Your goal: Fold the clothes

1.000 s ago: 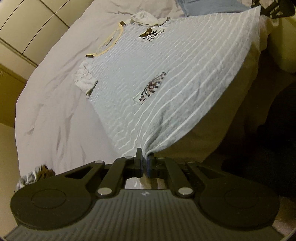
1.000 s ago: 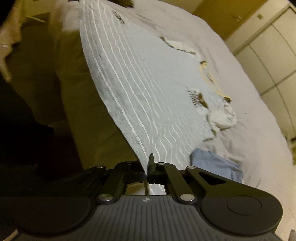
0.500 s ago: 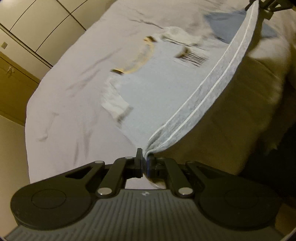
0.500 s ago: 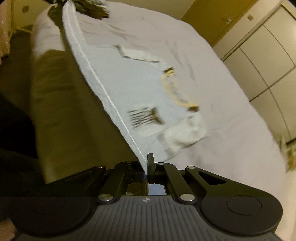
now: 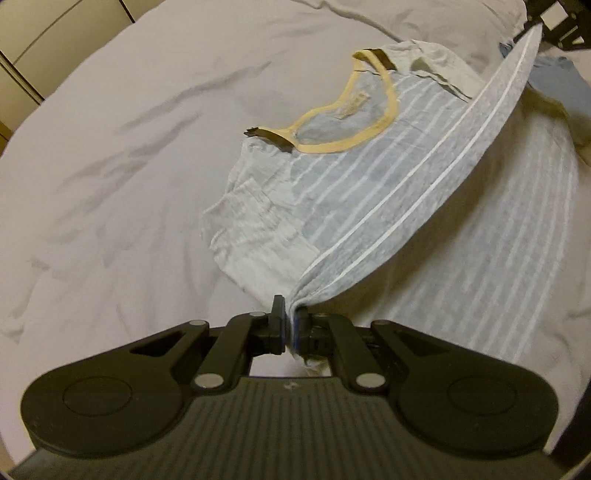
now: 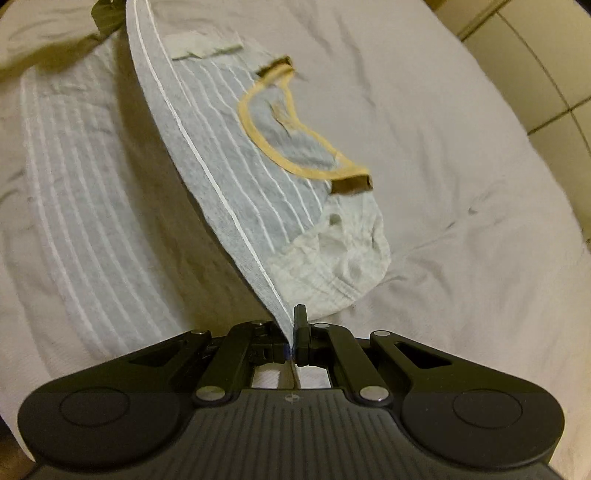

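A light blue T-shirt (image 5: 332, 192) with thin white stripes and a yellow neckband (image 5: 354, 107) lies on the bed. Its hem (image 5: 424, 192) is lifted and stretched taut above the shirt's upper part. My left gripper (image 5: 290, 314) is shut on one hem corner. My right gripper (image 6: 291, 325) is shut on the other corner, and it also shows at the top right in the left wrist view as the right gripper (image 5: 554, 22). The same T-shirt (image 6: 236, 155) fills the right wrist view, its pale sleeve (image 6: 343, 258) crumpled just ahead of my fingers.
The bed sheet (image 5: 110, 166) is pale grey and wrinkled. A blue folded garment (image 5: 557, 85) lies beyond the far hem corner. Cream cupboard doors (image 6: 546, 81) stand past the bed's far side.
Both grippers have carried the hem up and forward from the bed's edge over the shirt, toward the neckband. The printed front is now hidden beneath the folded-over part.
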`<action>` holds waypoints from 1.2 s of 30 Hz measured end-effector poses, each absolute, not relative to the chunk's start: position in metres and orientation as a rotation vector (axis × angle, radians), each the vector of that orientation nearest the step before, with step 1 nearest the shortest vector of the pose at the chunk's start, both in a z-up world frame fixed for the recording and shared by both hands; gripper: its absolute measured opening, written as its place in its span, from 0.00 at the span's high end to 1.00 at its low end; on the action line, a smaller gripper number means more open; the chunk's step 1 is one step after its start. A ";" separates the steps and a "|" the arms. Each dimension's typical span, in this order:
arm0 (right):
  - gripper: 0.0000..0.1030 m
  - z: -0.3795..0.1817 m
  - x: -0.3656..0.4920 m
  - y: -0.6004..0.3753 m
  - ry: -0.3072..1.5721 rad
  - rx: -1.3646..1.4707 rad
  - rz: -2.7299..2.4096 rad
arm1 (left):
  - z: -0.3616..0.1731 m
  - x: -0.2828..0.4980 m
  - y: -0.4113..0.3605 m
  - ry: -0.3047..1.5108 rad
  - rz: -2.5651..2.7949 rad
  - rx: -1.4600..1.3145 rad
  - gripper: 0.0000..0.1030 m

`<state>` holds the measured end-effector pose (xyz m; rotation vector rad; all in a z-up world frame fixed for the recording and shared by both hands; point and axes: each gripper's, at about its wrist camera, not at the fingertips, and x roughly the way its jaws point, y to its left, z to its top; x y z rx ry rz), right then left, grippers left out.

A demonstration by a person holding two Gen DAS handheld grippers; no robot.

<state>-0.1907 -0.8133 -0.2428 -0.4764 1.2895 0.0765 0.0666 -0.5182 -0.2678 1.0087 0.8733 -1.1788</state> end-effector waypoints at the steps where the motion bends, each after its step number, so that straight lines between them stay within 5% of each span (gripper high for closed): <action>1: 1.00 -0.244 -0.187 -0.820 1.291 -0.459 0.069 | -0.271 0.072 -0.524 0.871 -1.178 1.005 0.97; 25: 1.00 -0.330 -0.081 -0.938 1.347 -0.244 0.082 | -0.333 0.166 -0.622 0.952 -1.085 0.991 0.96; 28: 1.00 -0.337 -0.077 -0.943 1.349 -0.212 0.047 | -0.342 0.175 -0.622 0.981 -1.072 0.953 0.83; 30: 0.94 -0.335 -0.076 -0.950 1.332 -0.177 -0.006 | -0.340 0.189 -0.615 1.018 -1.016 0.855 0.65; 32: 0.64 -0.332 -0.076 -0.959 1.307 -0.138 -0.080 | -0.338 0.203 -0.607 1.052 -0.964 0.759 0.60; 36: 0.61 -0.325 -0.080 -0.975 1.272 -0.045 -0.196 | -0.332 0.216 -0.593 1.068 -0.916 0.665 0.59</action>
